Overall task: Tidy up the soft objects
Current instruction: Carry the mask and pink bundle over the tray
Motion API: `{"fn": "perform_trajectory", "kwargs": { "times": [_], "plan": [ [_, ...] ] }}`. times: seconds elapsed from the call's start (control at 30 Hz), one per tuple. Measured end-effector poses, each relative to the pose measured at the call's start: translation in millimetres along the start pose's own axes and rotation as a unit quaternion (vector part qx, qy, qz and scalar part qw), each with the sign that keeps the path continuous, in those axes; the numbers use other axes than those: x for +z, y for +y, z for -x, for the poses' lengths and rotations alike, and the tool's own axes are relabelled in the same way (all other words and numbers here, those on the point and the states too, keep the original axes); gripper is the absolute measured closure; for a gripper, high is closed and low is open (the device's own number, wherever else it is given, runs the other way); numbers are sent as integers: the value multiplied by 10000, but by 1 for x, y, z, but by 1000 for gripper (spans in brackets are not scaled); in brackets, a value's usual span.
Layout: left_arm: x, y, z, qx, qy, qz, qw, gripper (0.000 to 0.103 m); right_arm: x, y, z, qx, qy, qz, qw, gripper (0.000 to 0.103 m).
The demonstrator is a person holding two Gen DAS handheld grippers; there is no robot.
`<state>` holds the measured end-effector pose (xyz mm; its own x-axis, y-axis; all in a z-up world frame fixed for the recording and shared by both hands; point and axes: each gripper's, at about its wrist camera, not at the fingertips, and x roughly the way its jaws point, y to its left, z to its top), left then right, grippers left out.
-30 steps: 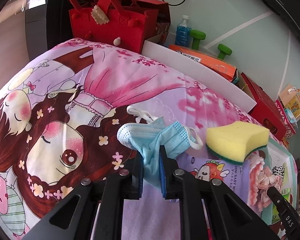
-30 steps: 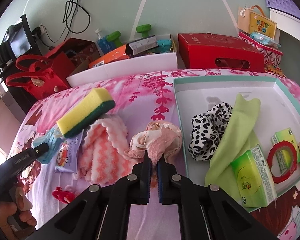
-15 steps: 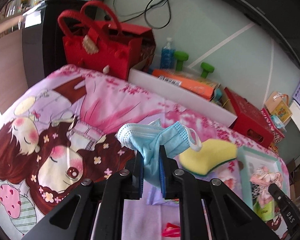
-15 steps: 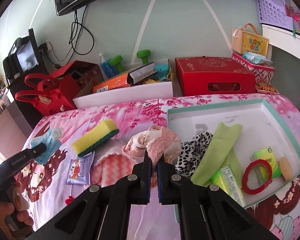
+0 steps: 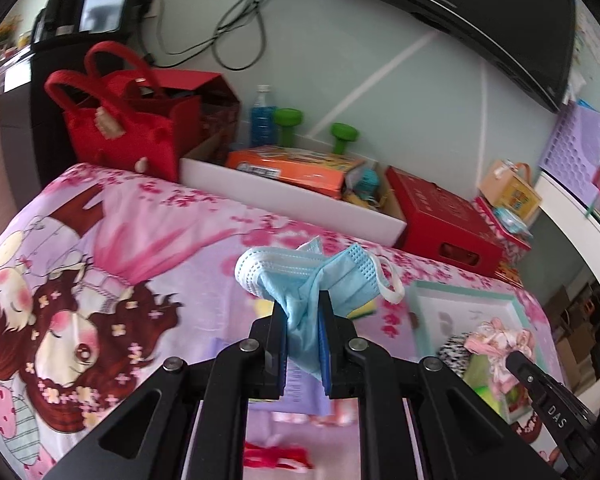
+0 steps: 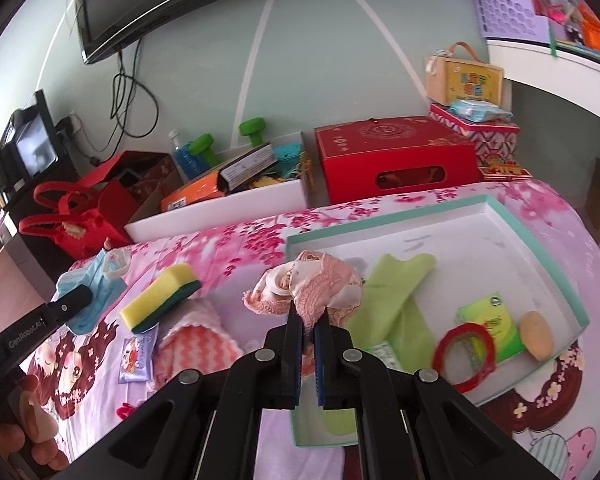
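Observation:
My left gripper (image 5: pixel 303 320) is shut on a crumpled blue face mask (image 5: pixel 300 276), held up above the cartoon-print bedspread (image 5: pixel 112 264). My right gripper (image 6: pixel 308 320) is shut on a pink lace fabric bundle (image 6: pixel 308 284), lifted over the near-left corner of the white tray with a teal rim (image 6: pixel 496 216). In the right wrist view the left gripper (image 6: pixel 74 300) shows at the left with the mask (image 6: pixel 88 280) in it. A yellow-green sponge (image 6: pixel 160 298) and a pink-and-white cloth (image 6: pixel 196 340) lie on the bedspread.
The tray holds a green cloth (image 6: pixel 392 292), a green packet (image 6: pixel 492 328), a red ring (image 6: pixel 464 356) and a beige oval (image 6: pixel 536 336). A small purple packet (image 6: pixel 138 354) lies on the bed. Behind it stand a red bag (image 5: pixel 132 128), a white box (image 5: pixel 292 196) and a red box (image 6: pixel 396 160).
Both grippers have risen off the bedspread with their loads: the mask and the pink bundle now hang well above it. The right one moved toward the tray.

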<state>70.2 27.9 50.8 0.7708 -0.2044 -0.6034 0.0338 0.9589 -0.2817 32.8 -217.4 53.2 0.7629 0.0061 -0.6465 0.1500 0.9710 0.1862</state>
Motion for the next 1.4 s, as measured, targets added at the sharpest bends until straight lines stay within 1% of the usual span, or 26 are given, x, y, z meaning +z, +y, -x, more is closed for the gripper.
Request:
{"fn": "perform_trajectory", "kwargs": {
  "times": [0.2,0.33,0.43,0.63,0.77,0.9,1.2,1.4],
  "plan": [
    [-7,-44,-7,-342,131,-303,9989,90,6,-30,12,-242,-200,-267,9991,98],
    [-11,-78,-13,-588,170,-600,9963,90,9,-61,18,-563,-295,-573,9963,98],
    [-16,-104,-18,-752,222,-864,9932,90,9,-78,20,-812,-322,-691,9938,98],
    [-30,-139,-35,-875,464,-1243,9873,90,9,-105,19,-1184,-373,-898,9882,98],
    [-31,-148,-48,-884,558,-1277,9863,90,7,-120,17,-1354,-388,-1030,9847,98],
    [-29,-158,-64,-861,633,-1305,9857,90,7,-125,10,-1462,-400,-1022,9831,98],
    [-27,-176,-96,-860,856,-1423,9824,90,6,-128,-2,-1461,-368,-971,9838,98],
    [-30,-180,-109,-803,1030,-1444,9809,90,4,-129,-10,-1482,-266,-972,9838,97]
  ]
}}
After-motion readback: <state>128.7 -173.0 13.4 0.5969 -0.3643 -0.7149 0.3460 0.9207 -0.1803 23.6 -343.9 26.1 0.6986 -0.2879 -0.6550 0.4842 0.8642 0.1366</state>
